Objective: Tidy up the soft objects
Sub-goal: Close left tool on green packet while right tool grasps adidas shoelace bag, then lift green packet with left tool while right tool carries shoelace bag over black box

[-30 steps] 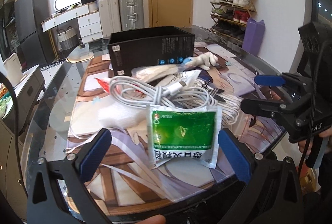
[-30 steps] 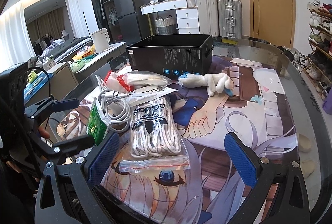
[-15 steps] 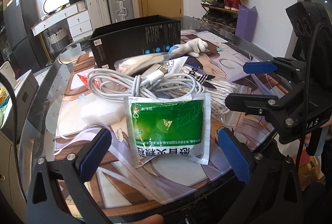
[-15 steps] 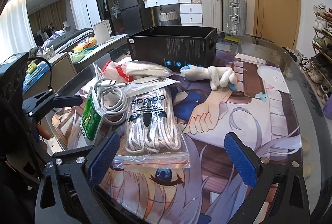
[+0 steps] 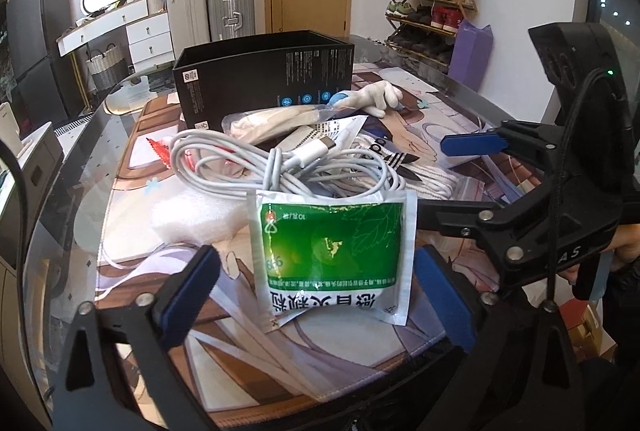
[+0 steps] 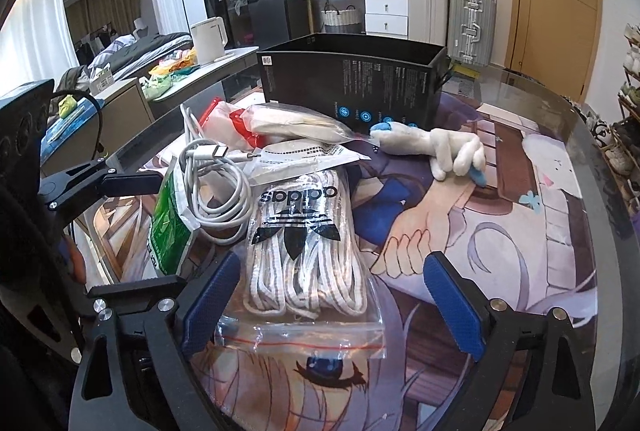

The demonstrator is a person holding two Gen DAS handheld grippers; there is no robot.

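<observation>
Both grippers hover low over the near edge of the surface (image 6: 552, 167), which carries a printed anime mat, and both have their blue-padded fingers spread wide apart around nothing. The left gripper (image 5: 316, 297) faces a green and white sachet (image 5: 334, 255) that lies flat just ahead, between its fingers but touching neither. A coil of white charging cable (image 5: 280, 167) rests on the sachet's far edge, and a white foam piece (image 5: 192, 217) lies just left of it. The right gripper (image 6: 334, 297) straddles the near end of a clear zip bag of white laces (image 6: 308, 259) printed with a black trefoil logo; its left pad sits just beside the bag's edge, and whether they touch cannot be told. Beyond the laces lie a clear packet of cream cloth (image 6: 296, 123) and a flat white paper sleeve (image 6: 300, 161), overlapping one another. A white plush toy with blue tips (image 6: 436, 149) lies to the right of them, just in front of an open black box (image 6: 352, 87) standing farther back on the surface.
</observation>
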